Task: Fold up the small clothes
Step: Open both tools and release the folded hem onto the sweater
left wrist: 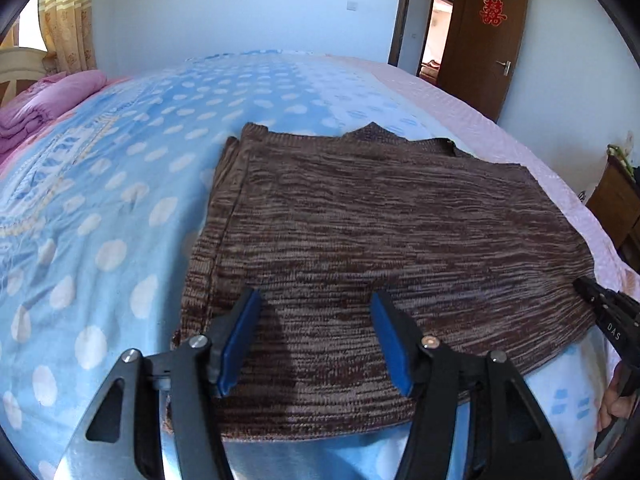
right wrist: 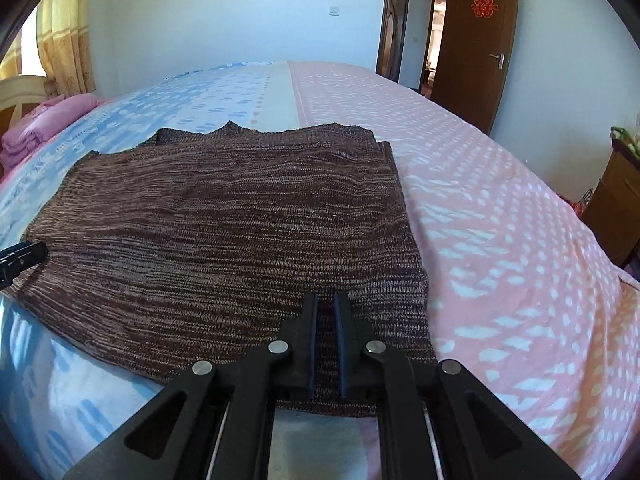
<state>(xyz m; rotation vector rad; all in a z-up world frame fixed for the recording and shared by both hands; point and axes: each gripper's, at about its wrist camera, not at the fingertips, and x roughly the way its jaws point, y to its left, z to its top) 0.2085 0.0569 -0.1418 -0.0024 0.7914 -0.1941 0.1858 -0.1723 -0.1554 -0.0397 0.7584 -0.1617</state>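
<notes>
A brown marled knit garment (left wrist: 380,248) lies flat on a bed, near its front edge, straddling the seam where a blue dotted blanket (left wrist: 120,184) meets a pink dotted one (right wrist: 500,220). It already forms a tidy rectangle: extra layers show along both side edges, which suggests the sides or sleeves are turned in, and a small collar point peeks out at the far edge. Judging by this, the first folds are done, and what seems left is to bring the near hem over toward the far edge, perhaps more than once, to make a compact bundle. The left tool (left wrist: 316,344) hovers over the near left part of the knit with its blue-padded jaws standing wide apart and nothing between them but the cloth lying below. The right tool (right wrist: 326,344) hangs over the near right corner with its jaws drawn almost together, a thin slit between them, gripping nothing as far as can be seen. The bed itself is broad and soft, its covers lightly wrinkled. A folded pink quilt (left wrist: 44,100) sits at the far left by a pale headboard. Beyond stand a light blue wall, yellow patterned curtains (left wrist: 66,32) at a bright window, an open brown door (left wrist: 486,36) bearing a red paper decoration, and a wooden cabinet (left wrist: 616,204) at the right.
</notes>
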